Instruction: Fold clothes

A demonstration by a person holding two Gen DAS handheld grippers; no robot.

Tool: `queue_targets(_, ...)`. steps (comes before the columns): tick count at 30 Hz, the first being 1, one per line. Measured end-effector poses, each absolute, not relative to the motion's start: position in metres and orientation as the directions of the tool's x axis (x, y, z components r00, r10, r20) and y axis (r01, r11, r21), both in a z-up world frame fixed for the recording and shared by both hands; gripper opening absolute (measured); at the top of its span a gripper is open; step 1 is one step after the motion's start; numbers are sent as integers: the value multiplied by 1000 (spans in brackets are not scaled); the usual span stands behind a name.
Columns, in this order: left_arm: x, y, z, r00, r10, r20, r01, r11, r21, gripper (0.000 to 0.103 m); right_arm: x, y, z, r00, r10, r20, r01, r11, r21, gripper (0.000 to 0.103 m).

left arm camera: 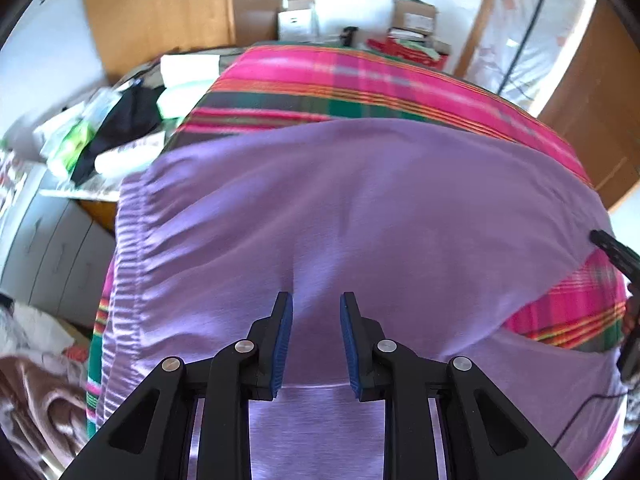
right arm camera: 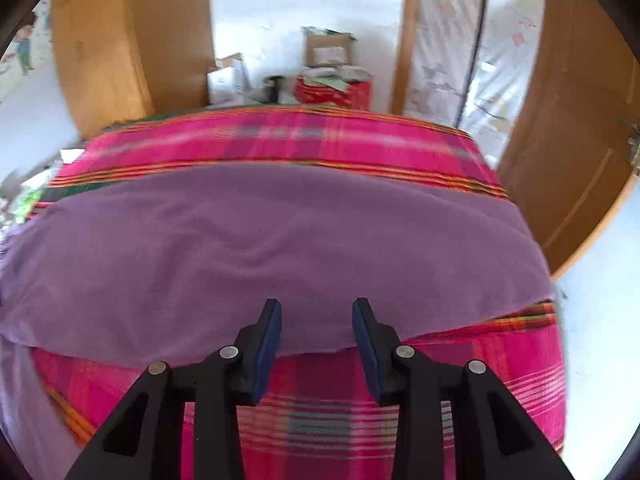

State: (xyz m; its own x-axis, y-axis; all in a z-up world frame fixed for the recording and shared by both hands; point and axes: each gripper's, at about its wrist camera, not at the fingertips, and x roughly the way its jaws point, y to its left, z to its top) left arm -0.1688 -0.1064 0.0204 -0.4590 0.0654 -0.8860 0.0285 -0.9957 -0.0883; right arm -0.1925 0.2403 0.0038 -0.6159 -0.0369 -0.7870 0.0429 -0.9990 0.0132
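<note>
Purple garment [left arm camera: 360, 208] flat on plaid cover [right arm camera: 328, 408]; left gripper [left arm camera: 316, 312] and right gripper [right arm camera: 317, 316] both spread, empty; advisable: pinch near hem evenly before folding.

The left gripper [left arm camera: 316, 312] is matte black plastic, with two angular fingers lined on their inner faces with ribbed blue pads [left arm camera: 283, 344]. Each finger's linkage carries two round silver screws [left arm camera: 244, 346], one nearer the pad and one further out on the triangular cut-out arm. The right gripper [right arm camera: 317, 316] is built alike: black frame, dark blue pads [right arm camera: 267, 354], silver screws [right arm camera: 405, 351].
</note>
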Motion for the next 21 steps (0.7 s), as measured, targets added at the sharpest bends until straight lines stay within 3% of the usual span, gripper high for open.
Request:
queue_targets(5, -172, -117, 9, -450, 79, -890, 35, -994, -106, 25, -173, 179, 9, -575, -207, -791, 272, -961, 54, 37)
queue_targets(12, -179, -119, 7, -468, 81, -880, 17, -995, -101, 25, -144, 113, 3, -464, -390, -795, 454, -876, 164, 37)
queue_targets(21, -175, -123, 9, -482, 111, -869, 4, -992, -129, 26, -127, 36, -12, -403, -406, -820, 615, -784, 86, 39)
